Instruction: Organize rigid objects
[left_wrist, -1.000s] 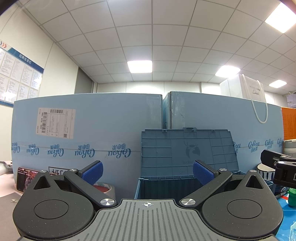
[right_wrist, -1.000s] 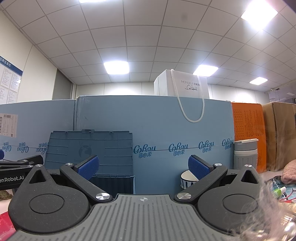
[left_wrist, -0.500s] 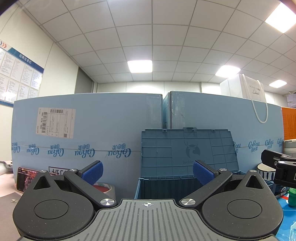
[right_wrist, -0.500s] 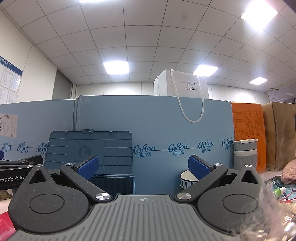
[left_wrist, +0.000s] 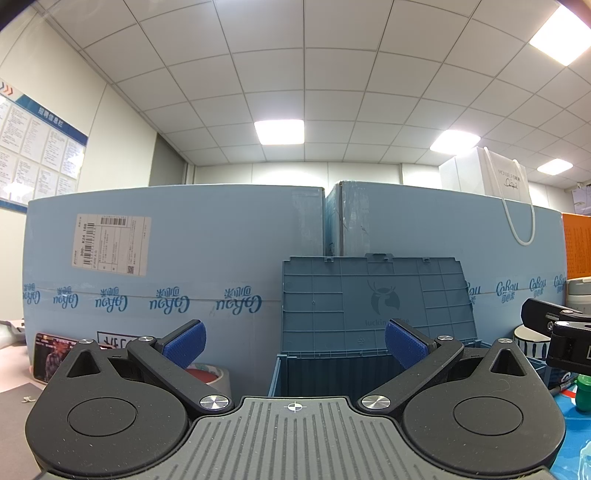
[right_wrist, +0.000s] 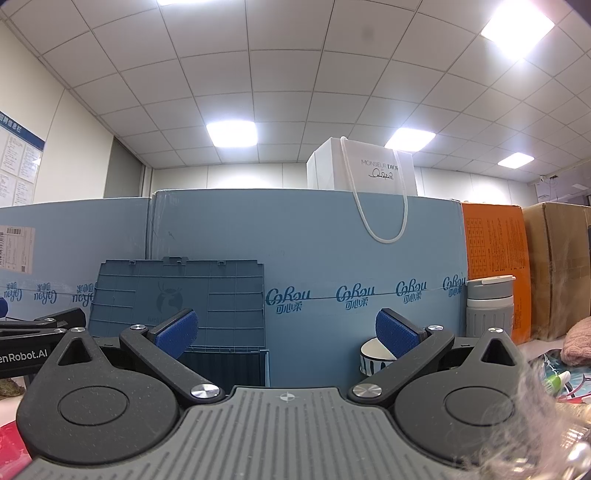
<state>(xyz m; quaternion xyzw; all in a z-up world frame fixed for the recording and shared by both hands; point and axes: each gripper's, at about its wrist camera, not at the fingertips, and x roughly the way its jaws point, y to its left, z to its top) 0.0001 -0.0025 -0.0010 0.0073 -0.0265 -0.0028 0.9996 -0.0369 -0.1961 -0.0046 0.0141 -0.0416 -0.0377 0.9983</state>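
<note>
The left gripper (left_wrist: 293, 341) stands wide open, with nothing between its blue, ribbed fingertips (left_wrist: 184, 341). Its black arms are matte and speckled, with round discs and shiny rivets, on a grooved grey base across the bottom of the frame.

Behind it, right of centre, sits the bin (left_wrist: 332, 373), a dark blue plastic crate with a ribbed wall. Its lid (left_wrist: 376, 299) stands upright against smooth pale blue cartons (left_wrist: 177, 258), gridded with moulded ribs and a faint deer logo. The gripper body hides the lower part of the bin.

At lower left a tape roll (left_wrist: 212, 374) is half hidden behind the left finger. At the right edge, a striped bowl (left_wrist: 526, 341) and a green cap (left_wrist: 583, 393) are partly cut off by the other tool's black body.

The right gripper (right_wrist: 286, 332) is likewise spread open and empty. In its view the bin (right_wrist: 225, 369) lies lower left of centre, and the bowl (right_wrist: 373, 356) peeks out behind the right fingertip. A grey flask (right_wrist: 489, 308) with a ridged body stands at the right, beside an orange box (right_wrist: 495, 251). A glossy white bag (right_wrist: 364, 171) with a rope handle tops the cartons. Fuzzy pale fibres blur the lower right corner; what they belong to cannot be told.
</note>
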